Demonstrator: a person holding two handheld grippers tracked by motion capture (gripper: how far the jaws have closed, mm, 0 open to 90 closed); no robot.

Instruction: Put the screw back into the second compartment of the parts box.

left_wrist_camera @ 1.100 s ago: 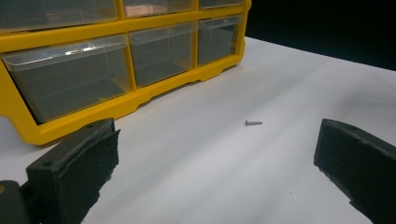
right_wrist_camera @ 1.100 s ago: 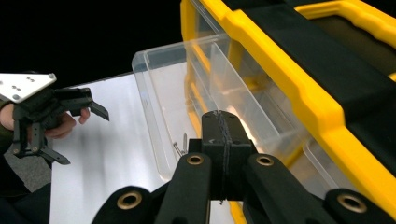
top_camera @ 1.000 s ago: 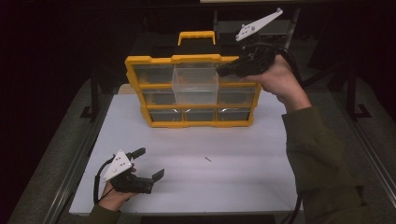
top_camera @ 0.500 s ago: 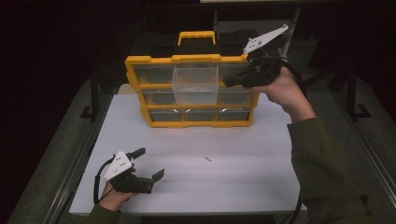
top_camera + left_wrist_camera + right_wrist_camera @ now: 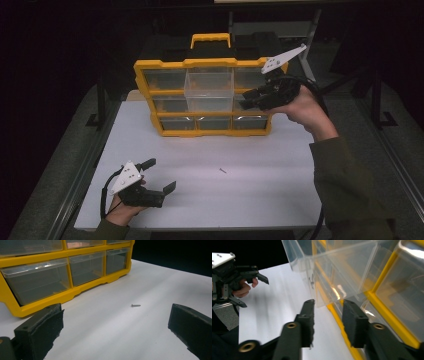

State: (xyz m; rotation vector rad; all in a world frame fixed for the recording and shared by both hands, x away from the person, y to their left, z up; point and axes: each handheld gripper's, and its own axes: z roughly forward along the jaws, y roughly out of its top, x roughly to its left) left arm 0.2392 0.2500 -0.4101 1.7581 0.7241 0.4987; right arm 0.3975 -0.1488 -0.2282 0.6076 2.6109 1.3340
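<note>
The right gripper point(image 5: 248, 101), jaws just opening and empty, is hovering at the organizer's point(image 5: 202, 97) three o'clock side, beside its pulled-out clear drawer point(image 5: 209, 87). The left gripper point(image 5: 157, 175) is resting wide open at seven o'clock on the table point(image 5: 260, 170), holding nothing, a small screw point(image 5: 222, 170) lying ahead of it.

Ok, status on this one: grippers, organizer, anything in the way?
Right gripper just opening, nothing between jaws, at the organizer's right drawers. Left gripper open, low on table. Top middle drawer pulled out. Small screw loose on table.

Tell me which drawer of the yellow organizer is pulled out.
The top-row middle drawer: it juts forward from the organizer, while the other clear drawers sit flush in their slots.
</note>
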